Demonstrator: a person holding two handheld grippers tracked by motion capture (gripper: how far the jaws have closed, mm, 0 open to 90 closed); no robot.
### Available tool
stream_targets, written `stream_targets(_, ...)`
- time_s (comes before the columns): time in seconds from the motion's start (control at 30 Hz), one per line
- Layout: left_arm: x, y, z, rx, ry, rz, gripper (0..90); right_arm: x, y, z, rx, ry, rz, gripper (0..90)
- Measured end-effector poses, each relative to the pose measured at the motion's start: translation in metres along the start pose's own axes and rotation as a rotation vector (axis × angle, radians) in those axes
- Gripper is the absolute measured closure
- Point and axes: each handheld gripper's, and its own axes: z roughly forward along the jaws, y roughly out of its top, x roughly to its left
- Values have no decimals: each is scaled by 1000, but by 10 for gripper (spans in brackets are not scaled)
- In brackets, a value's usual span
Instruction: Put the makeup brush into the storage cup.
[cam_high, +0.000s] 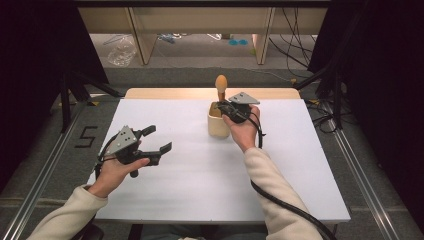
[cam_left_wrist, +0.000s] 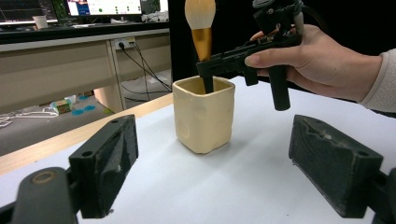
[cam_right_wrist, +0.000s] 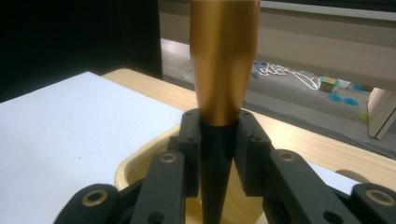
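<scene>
With the right hand-held gripper (cam_high: 226, 106) clamped on the black handle of the makeup brush (cam_left_wrist: 201, 32) standing in the cream cup (cam_left_wrist: 204, 114) mid-tabletop (cam_high: 190, 165), a tilted pull could topple the unsteadied cup, the left hand-held gripper (cam_high: 156, 138) gaping wide well apart.

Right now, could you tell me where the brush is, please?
In the high view the brush stands upright in the cup, right of centre, held by the right hand-held gripper.

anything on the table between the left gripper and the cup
Nothing: in the left gripper view, bare white table runs from the open left gripper to the cream cup.
</scene>
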Motion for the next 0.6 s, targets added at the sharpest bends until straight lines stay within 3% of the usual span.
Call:
stream_targets(0.2, 0, 0, 0, 1, 0, 1, 156, 0, -1, 1, -3, -3, -14, 753)
stream_targets(0.6, 0, 0, 0, -1, 1, -1, 156, 1, -2, 2, 4, 2, 3, 753)
